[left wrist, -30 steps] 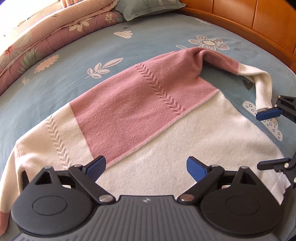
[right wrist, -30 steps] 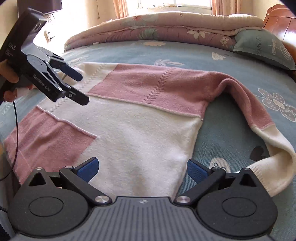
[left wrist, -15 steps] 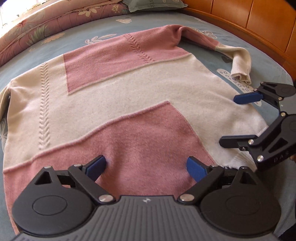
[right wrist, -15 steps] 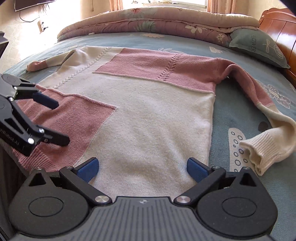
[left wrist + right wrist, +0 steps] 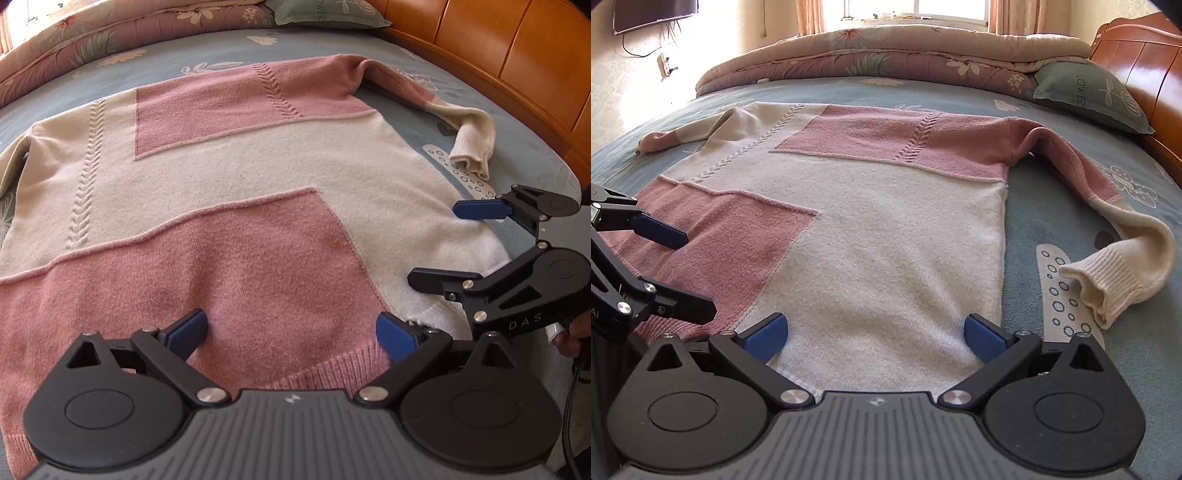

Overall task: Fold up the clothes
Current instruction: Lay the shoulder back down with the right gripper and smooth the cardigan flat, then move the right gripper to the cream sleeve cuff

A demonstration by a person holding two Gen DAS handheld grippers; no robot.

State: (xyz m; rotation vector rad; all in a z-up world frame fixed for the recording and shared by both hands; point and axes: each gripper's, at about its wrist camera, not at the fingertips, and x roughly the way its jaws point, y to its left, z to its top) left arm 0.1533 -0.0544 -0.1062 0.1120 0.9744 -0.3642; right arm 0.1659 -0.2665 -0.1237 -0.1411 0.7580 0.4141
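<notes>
Lying flat on the bed's blue patterned sheet (image 5: 1067,206) is the pink and cream knitted sweater (image 5: 236,192), hem toward us, and we are finding both sleeves stretched out to the sides. We are holding the left tongs (image 5: 291,328) spread wide over the pink ribbed hem, gripping nothing. We are holding the right tongs (image 5: 873,330) equally wide over the cream hem section, also empty. The right sleeve is bending forward, its cream ribbed cuff (image 5: 1108,280) resting on the sheet just beside the body. We are noting a folded floral quilt (image 5: 886,55) and a green pillow (image 5: 1089,96) at the far edge, against an orange wooden headboard (image 5: 517,55). Each pair of tongs is showing in the other's view, near the hem.
</notes>
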